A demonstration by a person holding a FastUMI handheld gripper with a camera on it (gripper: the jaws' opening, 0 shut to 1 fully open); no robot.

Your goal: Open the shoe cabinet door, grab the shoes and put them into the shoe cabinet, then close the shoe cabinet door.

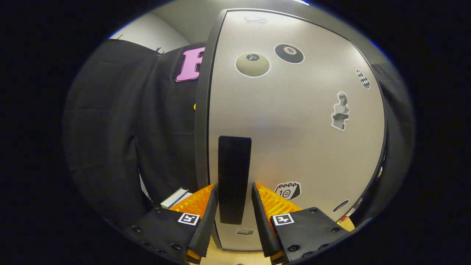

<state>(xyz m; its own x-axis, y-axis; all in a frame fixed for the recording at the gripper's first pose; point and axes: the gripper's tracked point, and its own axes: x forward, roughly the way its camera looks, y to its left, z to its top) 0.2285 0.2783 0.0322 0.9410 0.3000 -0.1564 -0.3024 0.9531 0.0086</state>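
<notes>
The shoe cabinet's grey door [294, 121] stands right in front of me, dotted with several stickers. Its black upright handle [234, 158] runs down between my fingers. My gripper [234, 186] is shut on the handle's lower half, one finger pressing each side. A dark edge [202, 110] runs down the door's left side. I cannot tell whether the door is ajar.
The booth's black cloth wall [121, 129] hangs to the left of the cabinet. A flat white and green book-like thing [174, 198] lies low beside the left finger. Light wooden surface [235, 257] shows under the cabinet.
</notes>
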